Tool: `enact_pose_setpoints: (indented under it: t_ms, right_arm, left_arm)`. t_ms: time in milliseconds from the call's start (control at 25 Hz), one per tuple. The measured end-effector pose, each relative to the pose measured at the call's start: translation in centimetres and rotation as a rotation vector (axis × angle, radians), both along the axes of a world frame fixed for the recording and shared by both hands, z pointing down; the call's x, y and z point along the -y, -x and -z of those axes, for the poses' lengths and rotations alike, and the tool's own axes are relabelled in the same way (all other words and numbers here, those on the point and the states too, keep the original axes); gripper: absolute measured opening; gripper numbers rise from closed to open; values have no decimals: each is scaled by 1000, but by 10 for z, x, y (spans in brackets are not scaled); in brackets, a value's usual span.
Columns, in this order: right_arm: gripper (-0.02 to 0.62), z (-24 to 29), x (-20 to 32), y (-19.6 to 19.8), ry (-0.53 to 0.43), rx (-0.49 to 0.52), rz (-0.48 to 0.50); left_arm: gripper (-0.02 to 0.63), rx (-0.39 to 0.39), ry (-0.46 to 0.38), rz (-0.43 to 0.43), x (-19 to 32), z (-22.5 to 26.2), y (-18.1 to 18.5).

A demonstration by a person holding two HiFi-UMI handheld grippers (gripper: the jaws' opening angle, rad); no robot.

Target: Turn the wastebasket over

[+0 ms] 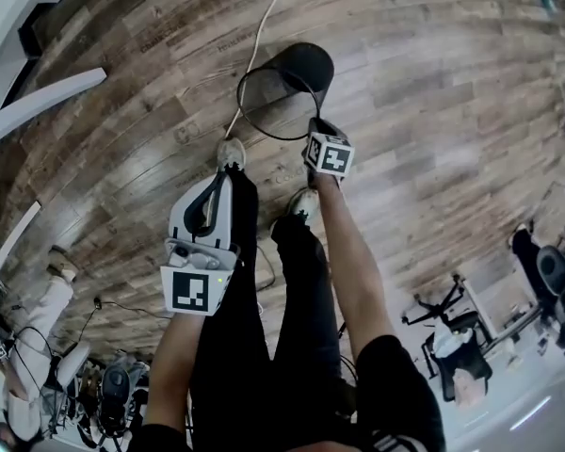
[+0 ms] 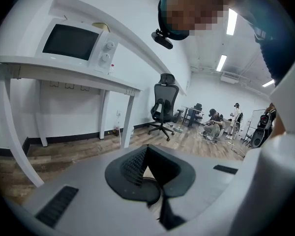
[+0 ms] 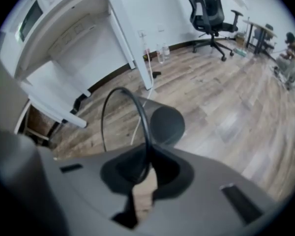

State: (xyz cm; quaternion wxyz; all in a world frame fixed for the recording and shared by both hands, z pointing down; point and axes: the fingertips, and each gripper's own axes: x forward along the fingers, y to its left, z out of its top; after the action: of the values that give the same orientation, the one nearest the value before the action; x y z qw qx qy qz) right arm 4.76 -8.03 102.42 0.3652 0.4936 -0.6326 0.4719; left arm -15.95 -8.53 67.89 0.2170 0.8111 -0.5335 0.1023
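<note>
Well, our right tongs (image 3: 145,167) gripped the rim (image 3: 140,107) of the basket (image 1: 306,67), which lay tipped on the floor (image 1: 433,111) in front of us. Our left tongs (image 2: 150,154) were closed and empty. We judged a slow, firm roll best, lest the rim slip.

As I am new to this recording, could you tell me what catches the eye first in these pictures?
A black mesh wastebasket, tipped sideways over the wood floor ahead of the person's shoes, stands out, its wire rim pinched in the right hand-held gripper. The left hand-held gripper is empty, jaws together, above the person's left leg.
</note>
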Motion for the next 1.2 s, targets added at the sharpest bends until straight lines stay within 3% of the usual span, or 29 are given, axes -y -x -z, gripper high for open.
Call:
enact_pose_setpoints:
  t_ms: [440, 1200]
  right_arm:
    - [51, -3, -24, 19, 157, 285, -31]
    - [48, -34, 8, -36, 136, 194, -65]
  left_arm:
    - [35, 5, 24, -13, 14, -11, -8]
    - [35, 19, 61, -14, 28, -36, -15]
